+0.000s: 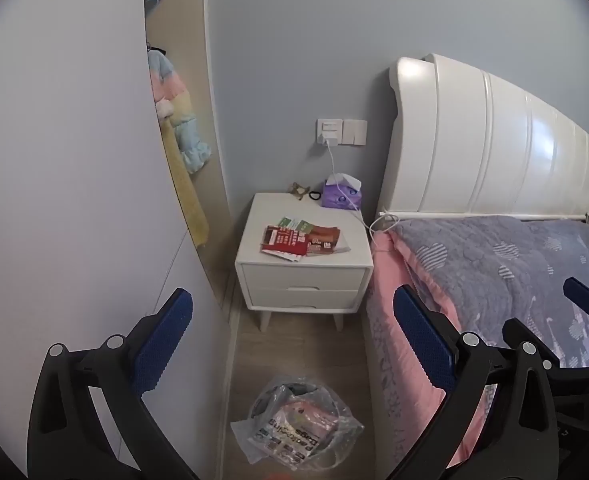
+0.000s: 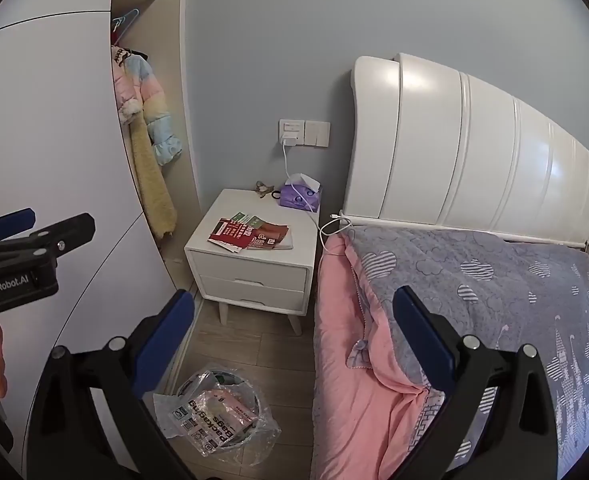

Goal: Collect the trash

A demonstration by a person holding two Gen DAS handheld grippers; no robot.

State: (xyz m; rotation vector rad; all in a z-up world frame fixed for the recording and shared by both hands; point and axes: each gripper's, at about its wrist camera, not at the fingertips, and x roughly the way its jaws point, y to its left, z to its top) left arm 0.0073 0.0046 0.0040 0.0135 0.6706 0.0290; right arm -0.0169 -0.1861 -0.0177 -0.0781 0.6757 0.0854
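Note:
Red and green snack wrappers lie in a loose pile on a white nightstand; they also show in the right wrist view. A small bin lined with a clear plastic bag stands on the floor in front of the nightstand, with packaging inside; it also shows in the right wrist view. My left gripper is open and empty, well short of the nightstand. My right gripper is open and empty, beside the bed.
A purple tissue box, a hair tie and a charger cable sit at the back of the nightstand. A bed with grey and pink quilt fills the right. A white wardrobe stands close on the left.

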